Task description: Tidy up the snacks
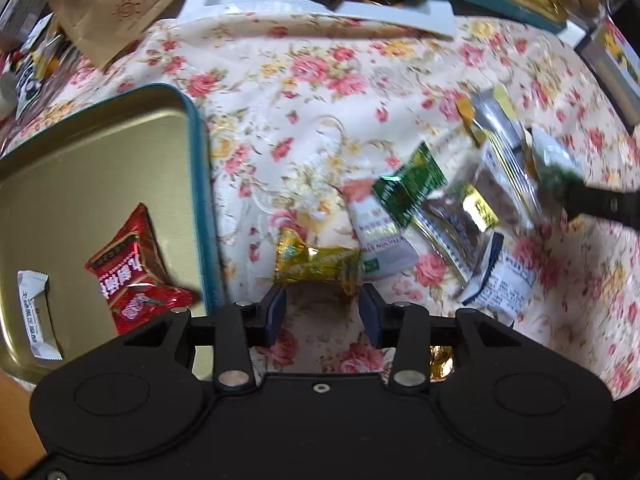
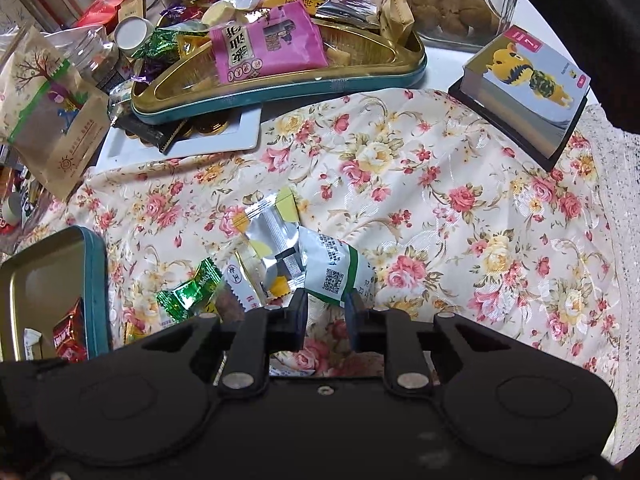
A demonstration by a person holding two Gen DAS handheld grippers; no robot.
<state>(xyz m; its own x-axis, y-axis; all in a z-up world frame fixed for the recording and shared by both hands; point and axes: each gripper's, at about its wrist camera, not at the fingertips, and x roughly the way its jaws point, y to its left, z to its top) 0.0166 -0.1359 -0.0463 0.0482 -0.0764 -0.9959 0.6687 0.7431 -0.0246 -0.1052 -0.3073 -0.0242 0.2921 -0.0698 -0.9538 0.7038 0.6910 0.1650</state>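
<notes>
inside the teal tin (image 1: 202,168) lie two snacks: red packet (image 1: 132,268), white packet (image 1: 38,314).

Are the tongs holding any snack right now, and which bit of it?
The right tongs pinch the bottom edge of a white and green packet. The left tongs hold nothing; they are open just above a yellow candy.

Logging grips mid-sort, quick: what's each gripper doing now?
Left gripper: open, above the yellow candy, holding nothing.
Right gripper: shut on the white-green packet.
</notes>
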